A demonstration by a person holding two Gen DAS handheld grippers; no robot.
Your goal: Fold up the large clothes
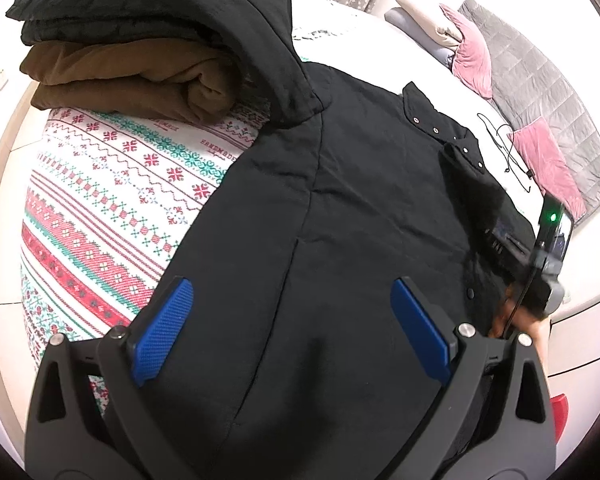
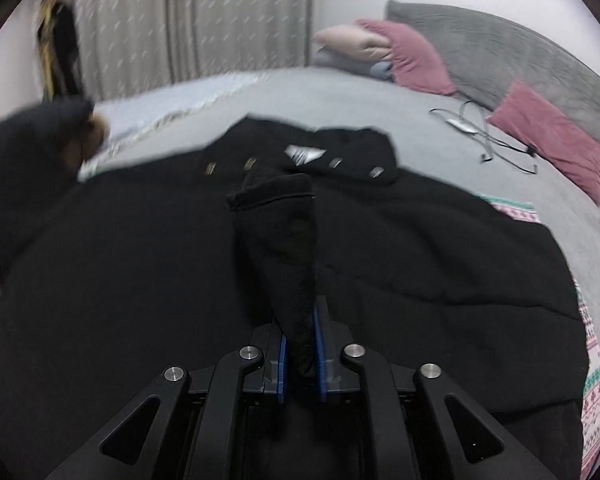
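Black coat (image 1: 340,208) lies spread on the bed (image 2: 340,96), over the patterned blanket (image 1: 112,184), collar with snaps toward the pillows (image 2: 412,56).

Your right tongs (image 2: 300,360) are closed on a cuff or sleeve end (image 2: 284,240) of the coat, lifted over the coat's middle. Your left tongs (image 1: 292,332) are spread wide with nothing between the pads, poised over the coat body.

A stack of folded garments (image 1: 132,60) sits at the far side of the blanket; part of the coat, perhaps its hood, drapes against it.

Judgement: earlier pieces look finished; this coat is early in its fold. One sleeve is coming inward. Other sleeve, the body folds and stacking appear left to do.
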